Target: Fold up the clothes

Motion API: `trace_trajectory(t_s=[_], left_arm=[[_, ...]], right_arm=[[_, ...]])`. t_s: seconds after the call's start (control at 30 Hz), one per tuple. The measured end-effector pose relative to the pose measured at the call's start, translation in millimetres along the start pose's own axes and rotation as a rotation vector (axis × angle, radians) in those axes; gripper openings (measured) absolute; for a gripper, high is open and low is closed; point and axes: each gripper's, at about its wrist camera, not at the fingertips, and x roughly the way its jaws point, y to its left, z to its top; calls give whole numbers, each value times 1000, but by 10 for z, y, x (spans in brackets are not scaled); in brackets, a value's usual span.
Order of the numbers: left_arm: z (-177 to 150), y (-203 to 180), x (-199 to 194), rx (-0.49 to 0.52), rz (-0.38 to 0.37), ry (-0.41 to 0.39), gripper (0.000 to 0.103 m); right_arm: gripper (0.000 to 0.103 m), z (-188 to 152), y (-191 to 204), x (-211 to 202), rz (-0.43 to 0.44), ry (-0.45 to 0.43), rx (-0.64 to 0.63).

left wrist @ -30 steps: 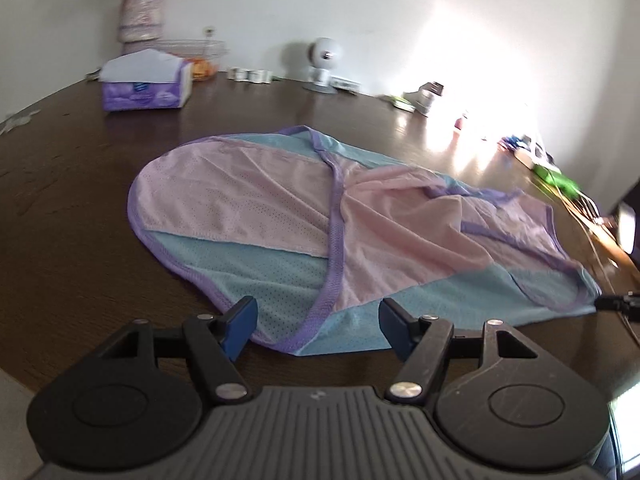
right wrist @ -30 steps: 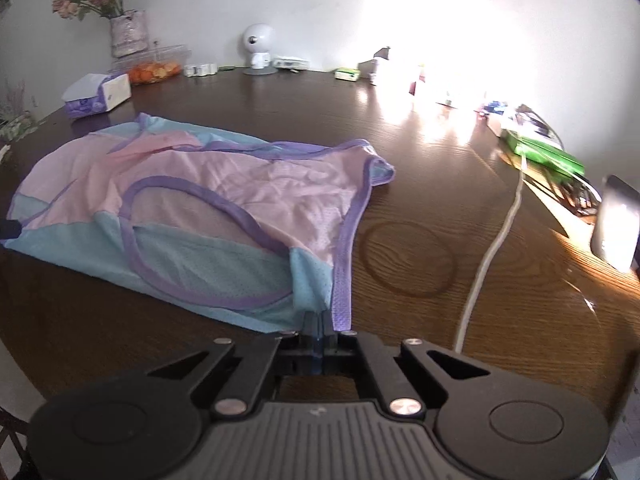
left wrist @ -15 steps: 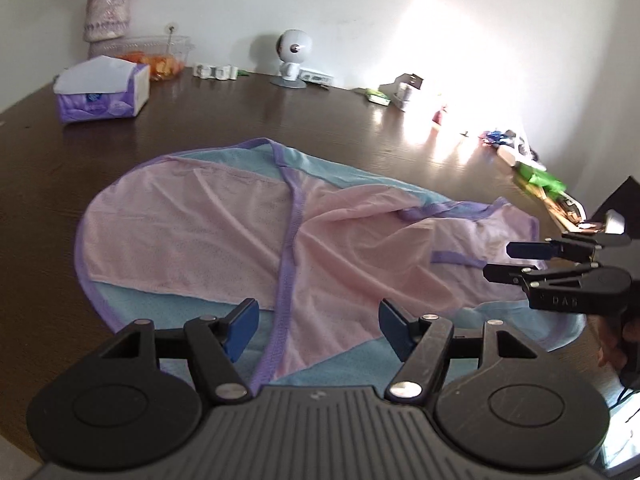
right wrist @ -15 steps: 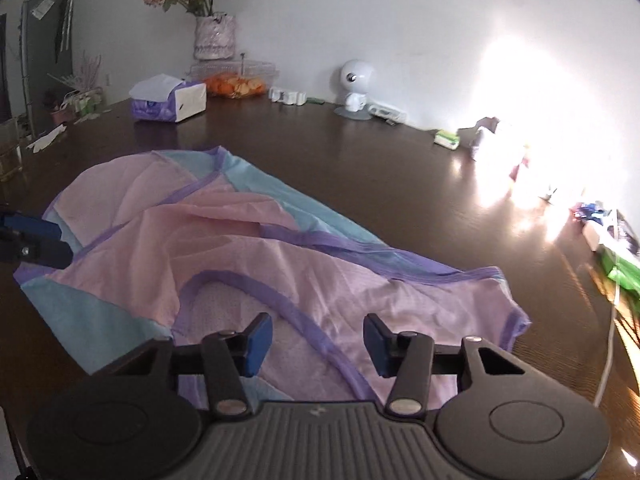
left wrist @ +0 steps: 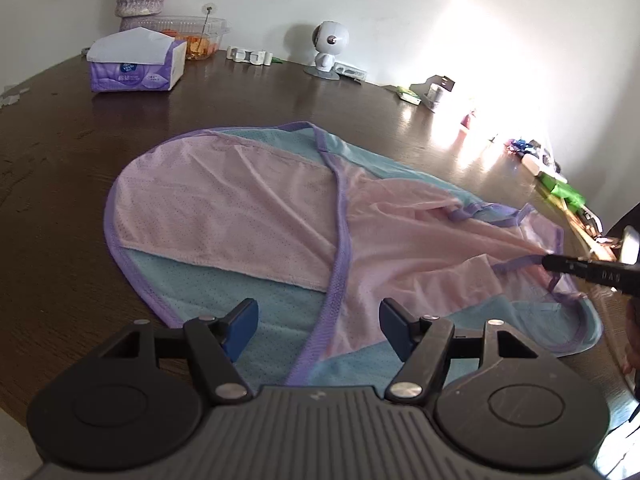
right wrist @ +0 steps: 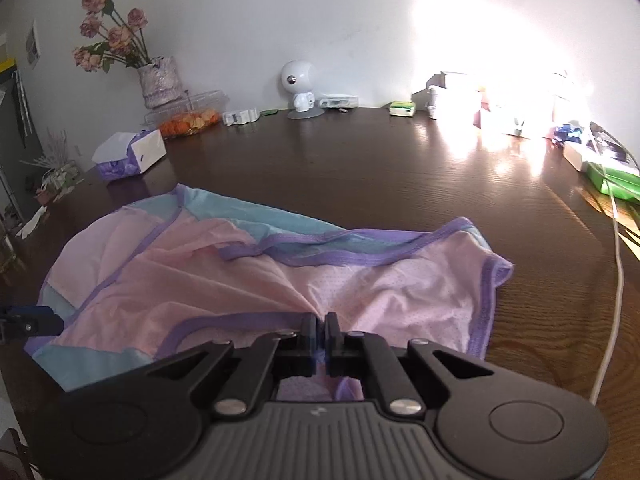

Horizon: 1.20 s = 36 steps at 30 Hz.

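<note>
A pink and light-blue mesh garment with purple trim lies spread on the dark wooden table; it also shows in the right wrist view. My left gripper is open over the garment's near blue edge, holding nothing. My right gripper is shut on the pink fabric by a purple-trimmed opening, and the cloth puckers at its tips. The right gripper also shows in the left wrist view at the garment's right side.
A purple tissue box, a vase of flowers, a clear fruit container and a small white round camera stand along the back. Small items and a white cable lie at the right edge.
My right gripper has closed on the pink fabric; half a second ago it was open above the garment. The left gripper has drawn back a little and stays open.
</note>
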Motion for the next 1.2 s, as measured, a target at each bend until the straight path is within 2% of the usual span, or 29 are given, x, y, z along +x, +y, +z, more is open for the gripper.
trace_trajectory(t_s=[0.1, 0.2, 0.23, 0.3, 0.33, 0.4, 0.5, 0.57, 0.6, 0.63, 0.67, 0.7, 0.73, 0.9, 0.97, 1.03, 1.1, 1.17, 1.2], left_arm=[[49, -297, -59, 17, -85, -19, 69], [29, -803, 67, 117, -149, -10, 71], [0, -969, 149, 159, -153, -4, 71], [-60, -1229, 370, 223, -94, 31, 67], [-74, -1302, 446, 233, -71, 43, 60], [-122, -1354, 541, 212, -73, 59, 59], [-181, -1384, 601, 197, -65, 58, 59], [-203, -1416, 594, 215, -30, 38, 51], [-217, -1432, 596, 219, -15, 31, 33], [-235, -1444, 590, 237, -1, 25, 12], [-254, -1457, 584, 258, 14, 19, 6], [-276, -1455, 557, 269, 12, 17, 4], [-297, -1434, 516, 268, 4, 20, 3], [-394, -1408, 284, 268, -10, 6, 2], [-404, -1424, 253, 277, -32, 3, 3], [-414, -1451, 211, 302, -49, 10, 4], [-423, -1457, 143, 310, -52, 7, 7], [-437, -1457, 69, 322, -48, 10, 17], [-442, -1443, 44, 314, -46, 0, 44]], right_arm=[[4, -54, -26, -102, -17, 43, -25], [15, 27, 28, -240, 31, 0, -40], [28, 98, 46, -254, 50, -18, -47], [44, 300, 95, -178, 92, -40, -63], [43, 404, 119, -90, 112, -25, -63], [45, 596, 170, 137, 168, 37, -59], [42, 768, 185, 551, 258, 140, 20], [43, 864, 142, 828, 285, 193, 117], [44, 895, 121, 888, 280, 192, 136], [40, 922, 108, 924, 274, 184, 138], [31, 948, 95, 960, 267, 177, 140], [3, 975, 82, 995, 261, 169, 142], [3, 1001, 69, 1031, 254, 161, 143], [4, 1134, 5, 1209, 221, 123, 153], [10, 1187, -21, 1281, 208, 108, 156], [29, 1240, -47, 1352, 195, 93, 160], [36, 1265, -78, 1382, 182, 84, 160], [36, 1231, -124, 1260, 186, 87, 159], [38, 1207, -146, 1171, 200, 81, 159]])
